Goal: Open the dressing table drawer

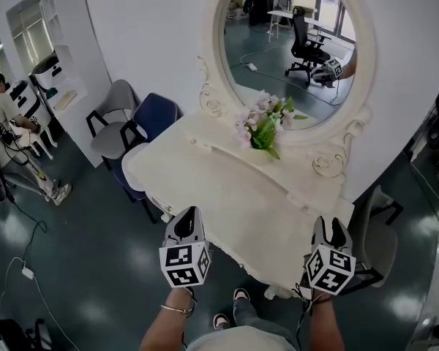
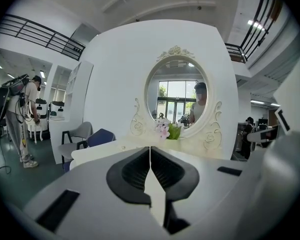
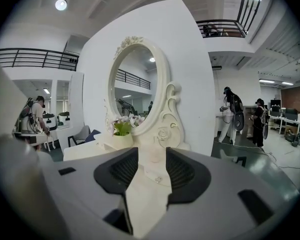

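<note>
Left tongs point(image 1: 188, 216) together, right tongs point(image 1: 331, 225) apart, both empty. Hazard: drawer hidden under table point(image 1: 227, 196) edge; blind reach may miss.

One dressing table point(image 1: 227, 196) fills the middle of the head view, with one round mirror point(image 1: 293, 50) at the top centre and one bunch of flowers point(image 1: 262, 123) just below it. Two grippers show along the bottom edge, the left gripper point(image 1: 188, 213) and the right gripper point(image 1: 331, 223), each with one marker cube. There are three chairs: one grey chair point(image 1: 113, 119) and one blue chair point(image 1: 152, 117) left of centre, and a third chair point(image 1: 380, 248) at lower right. One person point(image 1: 4, 115) stands at the far left.
</note>
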A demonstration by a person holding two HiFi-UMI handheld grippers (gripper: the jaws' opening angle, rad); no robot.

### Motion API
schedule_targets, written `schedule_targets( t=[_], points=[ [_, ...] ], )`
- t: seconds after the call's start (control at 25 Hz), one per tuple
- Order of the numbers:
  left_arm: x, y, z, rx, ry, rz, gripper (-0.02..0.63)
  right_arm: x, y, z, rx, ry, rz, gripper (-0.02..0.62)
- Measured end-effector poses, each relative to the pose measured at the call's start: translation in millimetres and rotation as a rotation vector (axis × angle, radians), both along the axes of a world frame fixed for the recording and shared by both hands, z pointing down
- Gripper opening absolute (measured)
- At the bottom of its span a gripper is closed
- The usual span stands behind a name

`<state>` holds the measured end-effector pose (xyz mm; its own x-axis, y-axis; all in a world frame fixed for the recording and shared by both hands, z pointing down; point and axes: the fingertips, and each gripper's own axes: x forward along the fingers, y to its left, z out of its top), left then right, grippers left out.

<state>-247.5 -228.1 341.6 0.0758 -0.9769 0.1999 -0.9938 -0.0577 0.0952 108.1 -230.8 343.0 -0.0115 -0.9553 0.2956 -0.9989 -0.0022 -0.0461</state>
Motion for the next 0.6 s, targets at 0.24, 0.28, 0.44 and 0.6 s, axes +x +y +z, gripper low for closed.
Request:
schedule_targets(
  t=[0.24,0.28,0.44,0.6],
  points=[
    [2.7,-5.0,23.1,-0.066,-0.023,0.013,0.021,-0.7,-7.0,24.4,-0.053,-0.016,0.003,0.181],
    [4.0,-5.5,28.2,-0.079,-0.028,0.017,0.021,0.6,-7.7,30.5,-0.064,-0.021,0.005,0.181],
    [7.0,-8.6,49.3,-0.129,-0.041,0.025,0.021,4.0,-12.5,57.4,-0.118,-0.045,0.014,0.178],
    [9.9,-9.7,77.4,-0.192,-0.024,0.028,0.021,6.2,-15.1,86.1,-0.17,-0.064,0.028,0.179]
  ],
)
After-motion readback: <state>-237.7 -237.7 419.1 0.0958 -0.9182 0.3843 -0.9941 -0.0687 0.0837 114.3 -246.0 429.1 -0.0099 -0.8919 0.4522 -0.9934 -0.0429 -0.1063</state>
